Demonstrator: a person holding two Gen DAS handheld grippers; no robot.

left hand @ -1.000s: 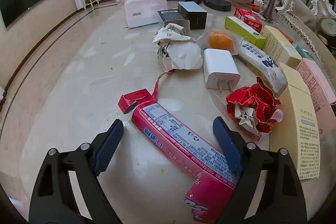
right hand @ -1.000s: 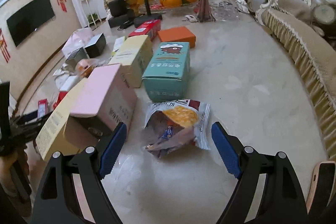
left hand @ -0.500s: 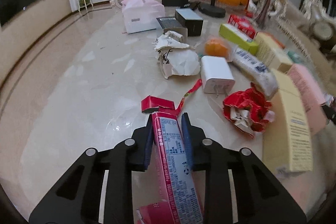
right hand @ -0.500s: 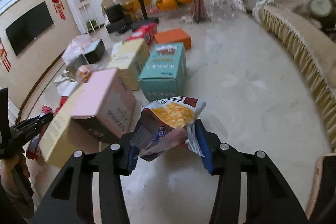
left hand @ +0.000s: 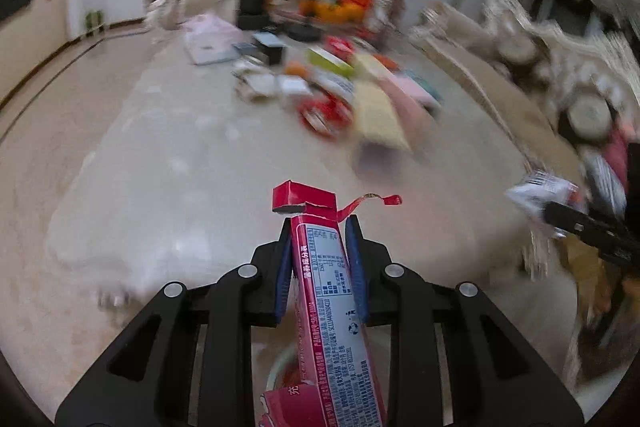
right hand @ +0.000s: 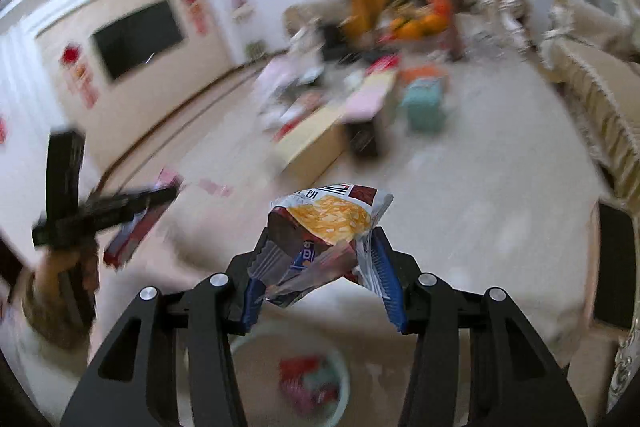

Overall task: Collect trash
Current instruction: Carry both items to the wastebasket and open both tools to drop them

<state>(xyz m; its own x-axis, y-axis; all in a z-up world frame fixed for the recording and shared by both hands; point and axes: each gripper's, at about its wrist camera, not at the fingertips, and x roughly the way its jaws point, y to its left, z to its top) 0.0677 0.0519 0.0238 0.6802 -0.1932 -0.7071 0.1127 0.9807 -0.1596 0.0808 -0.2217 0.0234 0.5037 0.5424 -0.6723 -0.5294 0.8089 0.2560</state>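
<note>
Now both tools are loaded: nearest the lens, the left gripper [left hand: 319, 227] is pinched tight on the long red wrapper [left hand: 332, 291], whose torn flap sticks out past the tips, while the right gripper [right hand: 320, 247] is squeezed on the crumpled snack bag [right hand: 328, 231], its pads biting the foil at both sides. Just below, a pale bin [right hand: 340, 363] with red scraps inside peeks between the right fingers, so my read is that the drop comes next; best to centre each piece over the rim, go low, then let go one at a time, as that long wrapper could tip out. Further off, blurred boxes [right hand: 320, 143] and other litter wait on the marble table [right hand: 480, 187]
</note>
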